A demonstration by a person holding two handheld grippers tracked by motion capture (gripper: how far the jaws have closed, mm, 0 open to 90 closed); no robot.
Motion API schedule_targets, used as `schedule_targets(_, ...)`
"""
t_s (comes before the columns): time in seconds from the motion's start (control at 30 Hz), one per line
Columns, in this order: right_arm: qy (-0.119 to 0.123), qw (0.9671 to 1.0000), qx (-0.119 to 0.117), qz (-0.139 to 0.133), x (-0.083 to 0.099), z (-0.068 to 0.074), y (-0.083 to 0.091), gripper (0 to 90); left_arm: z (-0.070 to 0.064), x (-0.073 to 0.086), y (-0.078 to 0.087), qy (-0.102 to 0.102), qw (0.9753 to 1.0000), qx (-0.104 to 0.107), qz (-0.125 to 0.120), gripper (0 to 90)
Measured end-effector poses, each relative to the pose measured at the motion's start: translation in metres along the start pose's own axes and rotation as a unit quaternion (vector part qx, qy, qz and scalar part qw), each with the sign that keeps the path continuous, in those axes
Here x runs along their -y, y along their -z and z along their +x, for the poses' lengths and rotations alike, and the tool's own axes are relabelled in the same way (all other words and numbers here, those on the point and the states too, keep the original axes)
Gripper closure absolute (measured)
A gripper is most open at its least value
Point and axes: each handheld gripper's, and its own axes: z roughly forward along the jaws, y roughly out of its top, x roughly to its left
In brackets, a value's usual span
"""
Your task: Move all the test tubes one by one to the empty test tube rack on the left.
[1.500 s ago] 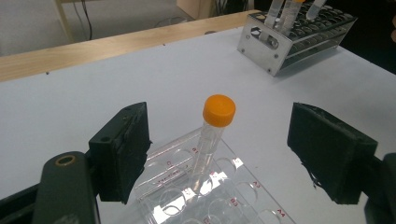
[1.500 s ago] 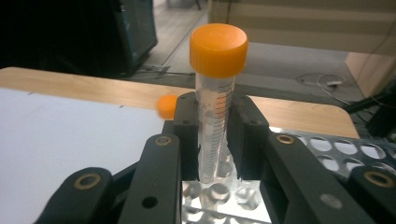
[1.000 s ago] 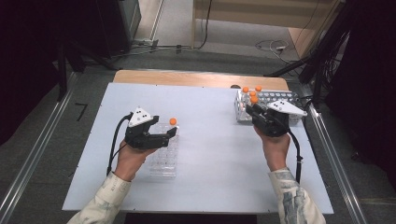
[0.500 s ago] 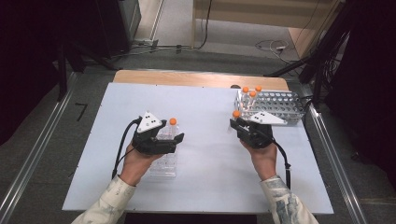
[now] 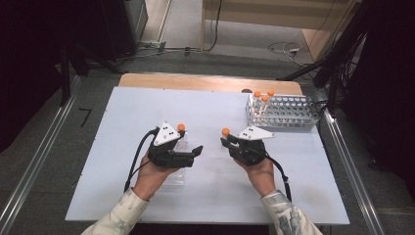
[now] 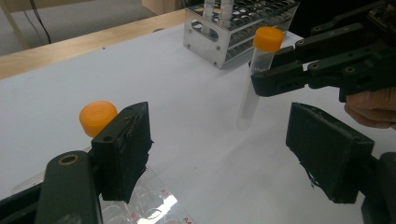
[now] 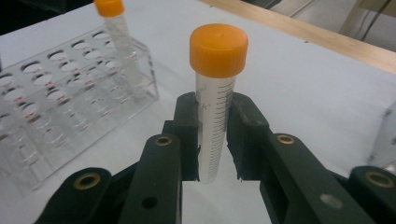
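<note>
From above, the right gripper (image 5: 226,140) stood near the middle of the white bench (image 5: 122,112), its fingers pinching an upright orange-capped tube (image 5: 225,132), while the left gripper (image 5: 192,152) hung just to its left over a clear plastic rack (image 5: 173,177) that carried a second capped tube (image 5: 181,128); a metal tube rack (image 5: 284,117) with three further capped tubes sat at the far right corner. Along the left gripper's own view, its fingers (image 6: 122,149) were spread wide with nothing between them, the held tube (image 6: 261,70) stood upright beyond them in the other gripper's grasp, and an orange cap (image 6: 95,116) showed just behind the left finger. Along the right gripper's view, both fingers (image 7: 187,135) pressed against the graduated wall of the tube (image 7: 215,93) below its cap, with the clear rack (image 7: 60,116) lying to the left.
</note>
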Motion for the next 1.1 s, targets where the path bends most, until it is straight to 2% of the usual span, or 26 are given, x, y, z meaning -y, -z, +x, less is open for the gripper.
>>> schedule_targets(0.27, 0.018, 0.9992, -0.034, 0.014, 0.002, 0.019, -0.011, 72.2, -0.007, 0.0, -0.006, -0.004, 0.9999, 0.01, 0.003, 22.6)
schedule_targets(0.6, 0.032, 0.9974, -0.06, 0.023, 0.002, 0.036, -0.017, 72.2, -0.014, -0.001, -0.012, -0.009, 0.9998, 0.02, 0.003, 24.0)
schedule_targets(0.7, 0.039, 0.9966, -0.069, 0.023, 0.002, 0.04, -0.019, 72.2, -0.015, -0.001, -0.013, -0.014, 0.9996, 0.025, 0.005, 28.9)
schedule_targets(0.93, 0.037, 0.9956, -0.084, 0.02, 0.001, 0.045, -0.017, 72.2, -0.017, 0.001, -0.013, -0.023, 0.9993, 0.029, 0.002, 46.3)
schedule_targets(1.1, 0.036, 0.9951, -0.09, 0.018, 0.0, 0.046, -0.016, 72.2, -0.017, 0.002, -0.014, -0.027, 0.9992, 0.029, 0.007, 53.0)
